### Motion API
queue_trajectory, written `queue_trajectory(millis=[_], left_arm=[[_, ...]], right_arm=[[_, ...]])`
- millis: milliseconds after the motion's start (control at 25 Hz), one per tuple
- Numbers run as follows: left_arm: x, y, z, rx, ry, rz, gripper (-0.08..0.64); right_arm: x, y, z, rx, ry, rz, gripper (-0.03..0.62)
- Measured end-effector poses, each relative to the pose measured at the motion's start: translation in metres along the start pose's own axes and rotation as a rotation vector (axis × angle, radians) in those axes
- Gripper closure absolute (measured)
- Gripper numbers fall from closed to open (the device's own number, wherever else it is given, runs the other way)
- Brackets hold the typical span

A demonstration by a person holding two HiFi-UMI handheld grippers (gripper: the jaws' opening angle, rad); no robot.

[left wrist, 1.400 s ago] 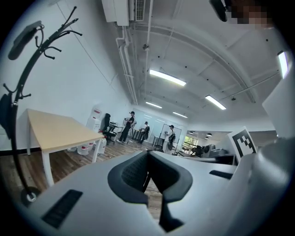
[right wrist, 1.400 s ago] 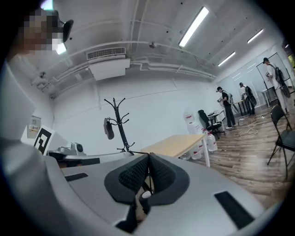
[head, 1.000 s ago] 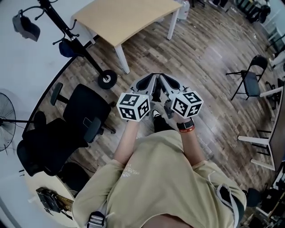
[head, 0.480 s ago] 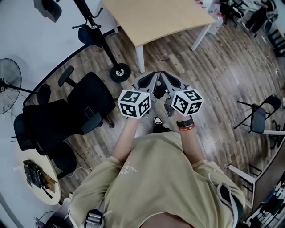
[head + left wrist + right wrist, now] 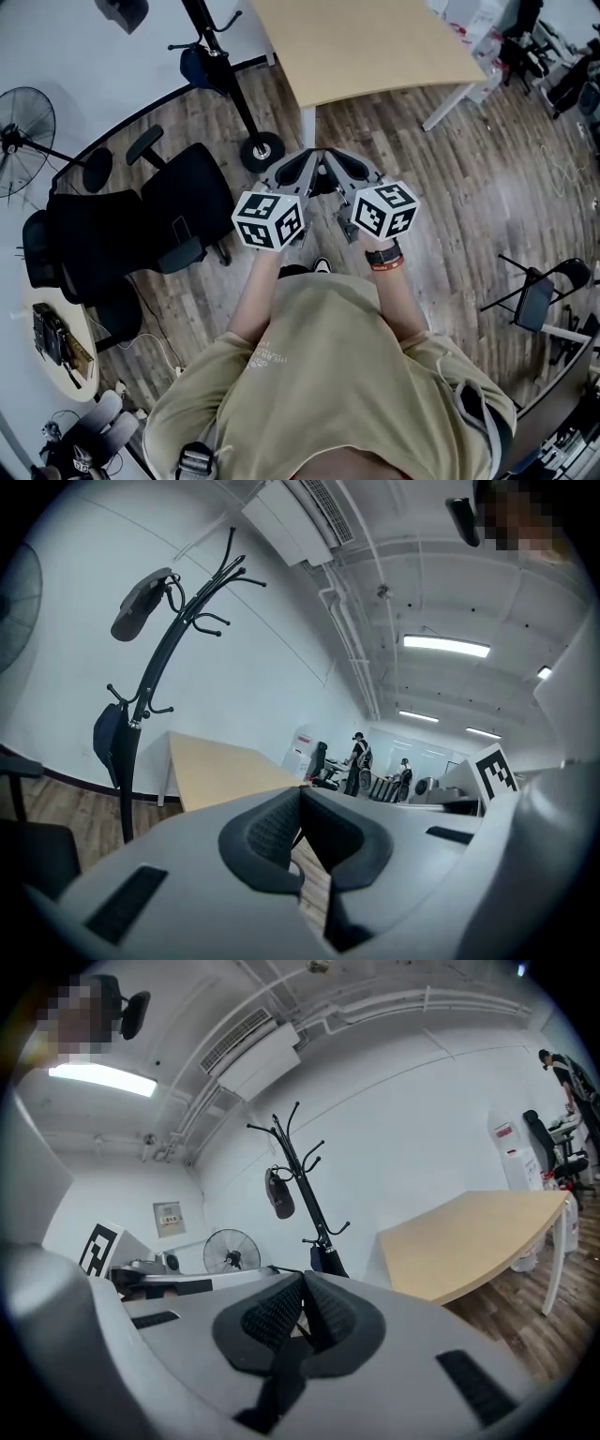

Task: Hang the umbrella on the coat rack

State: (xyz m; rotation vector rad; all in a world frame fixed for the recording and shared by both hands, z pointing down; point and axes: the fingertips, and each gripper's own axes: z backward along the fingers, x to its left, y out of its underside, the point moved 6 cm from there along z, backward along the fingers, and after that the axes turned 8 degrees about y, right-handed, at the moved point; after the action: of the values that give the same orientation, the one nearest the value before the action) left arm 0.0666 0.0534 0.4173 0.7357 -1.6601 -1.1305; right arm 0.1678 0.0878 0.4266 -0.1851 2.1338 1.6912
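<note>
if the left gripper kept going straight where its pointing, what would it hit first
Probably the wooden table, which lies in line beyond the shut left gripper; the coat rack stands off to its left. Depth is unclear.

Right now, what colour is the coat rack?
The coat rack is black, pole and hooks alike; the right gripper view shows it best.

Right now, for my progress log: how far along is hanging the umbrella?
Done, apparently: a dark blue bundle, likely the umbrella, hangs low on the coat rack. In hand: nothing; left gripper and right gripper are shut, empty. Left: nothing visible.
</note>
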Motion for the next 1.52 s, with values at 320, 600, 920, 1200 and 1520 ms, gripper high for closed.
queue_trajectory(millis=[320, 600, 920, 1200, 1520], left_arm=[[0.054, -0.02, -0.017, -0.038, -0.113, 0.076, 0.538], [0.106, -0.035, -0.022, -0.042, -0.217, 0.086, 0.538], [0.173, -0.071, -0.011, -0.07, -0.3, 0.082, 0.538], [0.222, -0.089, -0.014, -0.107, -0.332, 0.107, 0.538], [0.289, -0.113, -0.009, -0.145, -0.323, 0.097, 0.538]], right_arm=[[-0.011, -0.018, -0.07, 0.079, -0.096, 0.01, 0.574], [-0.011, -0.021, -0.142, 0.139, -0.187, -0.014, 0.574], [0.015, -0.034, -0.217, 0.171, -0.268, -0.01, 0.574], [0.021, -0.044, -0.273, 0.2, -0.302, 0.028, 0.574], [0.038, -0.049, -0.342, 0.223, -0.323, 0.076, 0.574]])
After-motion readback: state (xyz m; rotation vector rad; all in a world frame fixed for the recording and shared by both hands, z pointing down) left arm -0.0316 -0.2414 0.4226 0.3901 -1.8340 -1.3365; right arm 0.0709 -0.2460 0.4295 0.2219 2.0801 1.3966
